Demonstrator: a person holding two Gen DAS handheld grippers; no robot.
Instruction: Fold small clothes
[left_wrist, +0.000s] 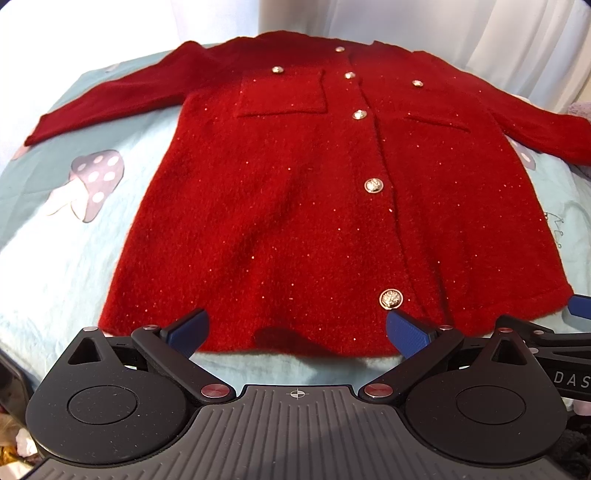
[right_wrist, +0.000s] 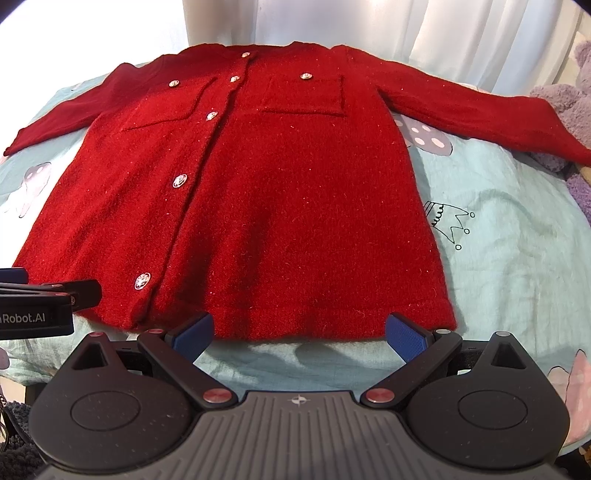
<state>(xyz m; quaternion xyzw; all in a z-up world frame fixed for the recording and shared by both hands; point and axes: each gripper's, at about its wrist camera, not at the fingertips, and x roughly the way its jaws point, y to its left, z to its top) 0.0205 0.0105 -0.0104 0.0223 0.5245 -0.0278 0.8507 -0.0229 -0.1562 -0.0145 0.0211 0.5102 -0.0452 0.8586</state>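
A small red knit cardigan (left_wrist: 295, 192) with silver buttons and two chest pockets lies flat and face up on a pale blue sheet (left_wrist: 74, 229), both sleeves spread out sideways. It also shows in the right wrist view (right_wrist: 280, 206). My left gripper (left_wrist: 297, 330) is open and empty, its blue pads (left_wrist: 188, 332) just above the bottom hem near the lowest button. My right gripper (right_wrist: 299, 332) is open and empty at the hem's right half. The left gripper's side (right_wrist: 37, 302) shows at the right view's left edge.
The sheet (right_wrist: 498, 229) has mushroom (left_wrist: 92, 184) and crown prints (right_wrist: 447, 221). White curtains (right_wrist: 406, 26) hang behind. A purple plush toy (right_wrist: 569, 122) sits at the far right by the right sleeve end. The bed's near edge lies just under both grippers.
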